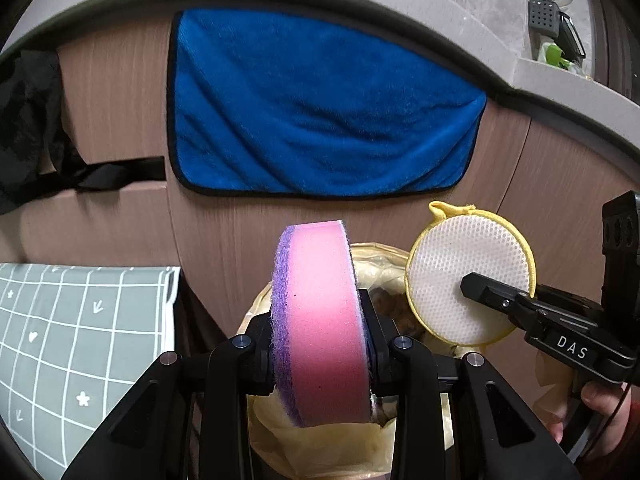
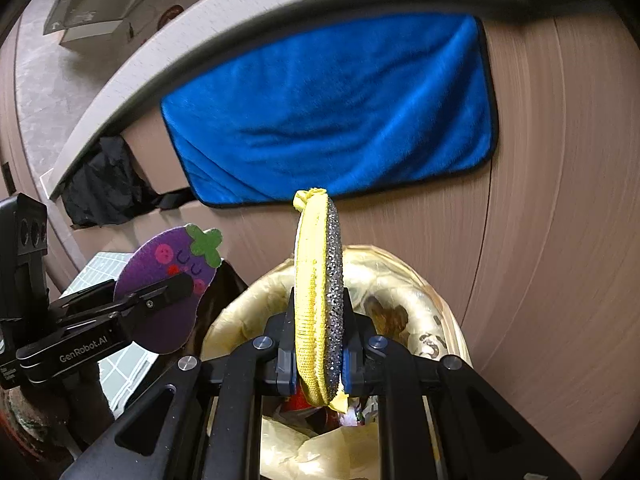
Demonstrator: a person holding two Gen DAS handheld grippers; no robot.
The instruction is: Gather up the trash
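Note:
My left gripper [image 1: 320, 344] is shut on a pink and purple sponge [image 1: 320, 320], held on edge above a trash bin lined with a yellowish bag [image 1: 380, 256]. From the right wrist view the same sponge shows a purple eggplant face [image 2: 168, 280] in the left gripper [image 2: 176, 284]. My right gripper [image 2: 318, 344] is shut on a round yellow scrub pad [image 2: 318, 300] with a glittery grey side, above the bin [image 2: 404, 280]. In the left wrist view the pad [image 1: 468, 276] shows its white mesh face in the right gripper [image 1: 472, 284]. Trash lies inside the bin.
A blue towel [image 1: 320, 104] hangs on the brown cabinet front [image 1: 560, 200] behind the bin, under a grey countertop [image 1: 480, 40]. A grey grid-patterned bag [image 1: 80, 340] stands left of the bin. Black fabric [image 1: 28, 120] hangs at far left.

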